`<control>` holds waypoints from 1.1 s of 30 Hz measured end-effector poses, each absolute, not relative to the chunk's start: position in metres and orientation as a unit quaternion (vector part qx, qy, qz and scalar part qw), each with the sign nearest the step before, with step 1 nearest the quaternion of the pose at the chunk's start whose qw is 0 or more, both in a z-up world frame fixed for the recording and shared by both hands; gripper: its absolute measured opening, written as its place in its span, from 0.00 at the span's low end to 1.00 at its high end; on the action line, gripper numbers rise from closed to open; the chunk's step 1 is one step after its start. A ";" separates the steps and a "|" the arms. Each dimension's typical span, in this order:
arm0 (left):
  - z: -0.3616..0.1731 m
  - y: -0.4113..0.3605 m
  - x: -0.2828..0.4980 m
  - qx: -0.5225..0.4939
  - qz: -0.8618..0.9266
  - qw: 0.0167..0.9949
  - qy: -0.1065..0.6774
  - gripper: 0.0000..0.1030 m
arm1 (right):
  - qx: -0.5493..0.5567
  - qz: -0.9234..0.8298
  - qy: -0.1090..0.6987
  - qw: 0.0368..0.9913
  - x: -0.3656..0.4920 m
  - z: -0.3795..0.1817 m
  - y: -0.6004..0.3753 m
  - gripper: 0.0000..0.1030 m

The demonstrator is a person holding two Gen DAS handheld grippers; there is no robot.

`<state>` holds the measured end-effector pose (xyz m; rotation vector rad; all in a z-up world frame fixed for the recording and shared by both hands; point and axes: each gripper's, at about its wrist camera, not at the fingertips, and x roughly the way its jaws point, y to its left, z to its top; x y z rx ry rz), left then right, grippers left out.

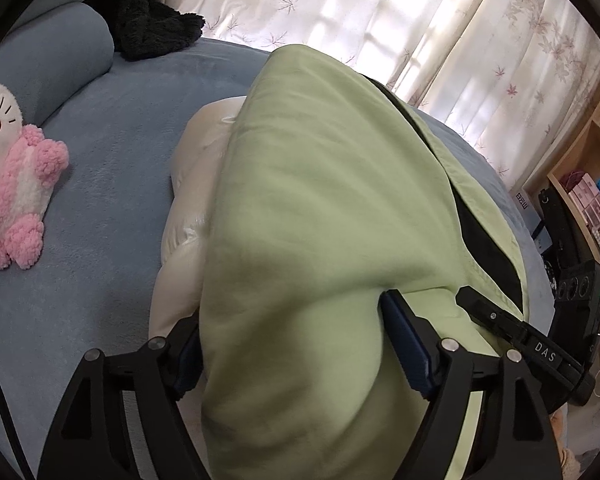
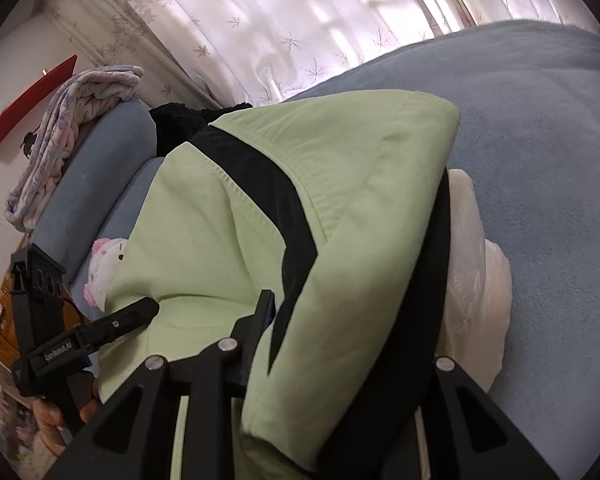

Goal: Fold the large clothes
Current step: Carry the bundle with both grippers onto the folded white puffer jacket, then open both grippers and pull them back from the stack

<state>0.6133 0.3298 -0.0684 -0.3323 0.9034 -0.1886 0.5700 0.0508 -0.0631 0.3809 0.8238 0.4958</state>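
A large light-green garment (image 1: 320, 208) with black trim lies folded over a white puffy jacket (image 1: 188, 208) on the blue bed. My left gripper (image 1: 292, 344) has a thick fold of the green cloth between its fingers and is closed on it. My right gripper (image 2: 352, 344) likewise grips a fold of the same green garment (image 2: 340, 184); its right finger is hidden behind the cloth. The white jacket (image 2: 476, 280) shows under the garment's right side. Each gripper appears at the edge of the other's view.
A pink and white plush toy (image 1: 12, 184) lies on the blue bedcover (image 1: 100, 152) to the left. A black fuzzy garment (image 1: 148, 16) and a blue pillow (image 1: 60, 56) lie at the head. Curtains (image 1: 380, 12) hang behind; a wooden shelf (image 1: 588, 168) stands at right.
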 end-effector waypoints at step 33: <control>0.085 0.224 0.360 -0.015 -0.018 0.911 0.411 0.88 | 0.056 0.143 0.475 0.867 0.318 0.074 -0.022 0.79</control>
